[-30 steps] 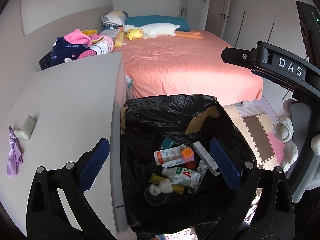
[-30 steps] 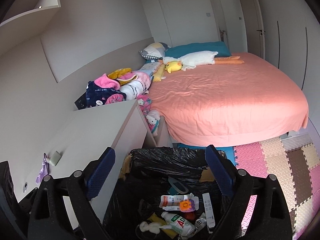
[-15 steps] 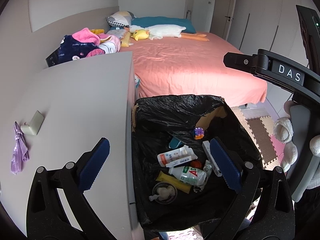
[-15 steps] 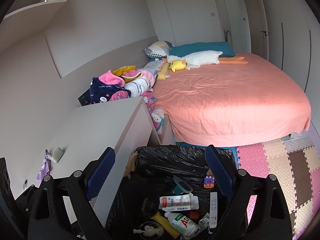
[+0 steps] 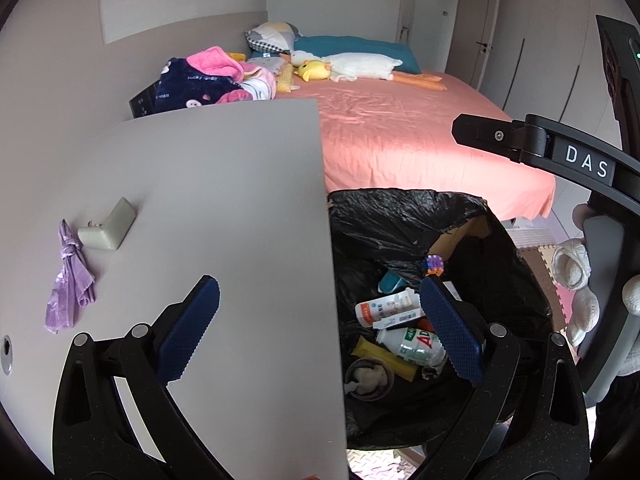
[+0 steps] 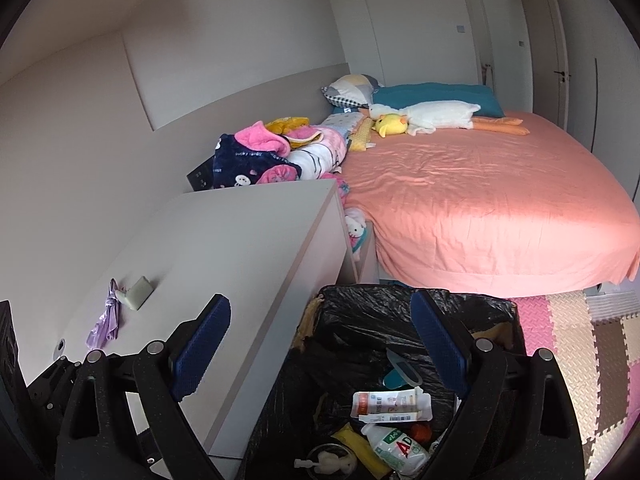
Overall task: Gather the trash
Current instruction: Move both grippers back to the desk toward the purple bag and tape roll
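A: Left wrist view. Left gripper (image 5: 318, 328) jaws wide apart, nothing between them. One finger hangs over the grey desk (image 5: 200, 200), the other over the bin (image 5: 400, 216) with its black liner, which stands just beside the desk edge.

B: Anything left to collect?

A: A knotted purple plastic scrap (image 5: 69, 280) lies on the desk near the far-left side, just beside a small grey wedge-shaped block (image 5: 106, 229). Bin already holds a white bottle (image 5: 412, 346), a flattened carton (image 5: 388, 310) and a yellow wrapper (image 5: 382, 356).

B: How would the scrap handle?

A: Likely very light, limp and a bit slippery. I'd pinch at the knot, where it bunches thickest; the flat tail could slide out.

B: Right wrist view?

A: Right gripper (image 6: 320, 352) also spread wide and empty, straddling the desk corner and the bin's rim. Purple scrap (image 6: 105, 326) shows well off to the left, touching or nearly touching the grey block (image 6: 138, 298); I can't tell which. Pink bed (image 6: 480, 208) behind.
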`<state>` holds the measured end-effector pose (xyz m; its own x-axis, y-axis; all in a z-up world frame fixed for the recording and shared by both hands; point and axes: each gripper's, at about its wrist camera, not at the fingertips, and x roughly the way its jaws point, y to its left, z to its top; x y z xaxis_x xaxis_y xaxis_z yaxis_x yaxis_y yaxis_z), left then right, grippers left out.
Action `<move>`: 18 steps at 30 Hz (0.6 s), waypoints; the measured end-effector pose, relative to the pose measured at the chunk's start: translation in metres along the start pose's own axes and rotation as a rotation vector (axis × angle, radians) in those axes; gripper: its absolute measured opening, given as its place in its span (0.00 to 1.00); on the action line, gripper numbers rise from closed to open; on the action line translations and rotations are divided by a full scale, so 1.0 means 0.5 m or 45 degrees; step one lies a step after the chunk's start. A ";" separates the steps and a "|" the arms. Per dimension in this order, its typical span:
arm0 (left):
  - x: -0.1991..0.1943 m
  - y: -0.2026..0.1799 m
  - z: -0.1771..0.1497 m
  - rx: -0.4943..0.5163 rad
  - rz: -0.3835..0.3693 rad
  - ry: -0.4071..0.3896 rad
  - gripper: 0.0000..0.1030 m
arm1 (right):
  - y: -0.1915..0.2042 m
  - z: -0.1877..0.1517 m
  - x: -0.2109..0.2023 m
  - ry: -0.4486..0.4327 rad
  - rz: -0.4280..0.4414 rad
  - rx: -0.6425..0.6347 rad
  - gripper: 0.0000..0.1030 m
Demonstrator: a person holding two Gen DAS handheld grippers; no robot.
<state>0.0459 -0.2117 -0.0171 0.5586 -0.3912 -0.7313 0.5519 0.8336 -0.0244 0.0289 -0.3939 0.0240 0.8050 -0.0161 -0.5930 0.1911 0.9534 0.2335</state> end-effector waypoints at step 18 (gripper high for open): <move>-0.004 0.195 -0.030 -0.152 0.168 0.007 0.94 | 0.174 -0.014 0.086 0.071 0.114 -0.143 0.89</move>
<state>0.0896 -0.1239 -0.0283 0.6181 -0.2733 -0.7371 0.3959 0.9182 -0.0084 0.0763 -0.3096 0.0134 0.7829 0.0846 -0.6164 0.0532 0.9780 0.2018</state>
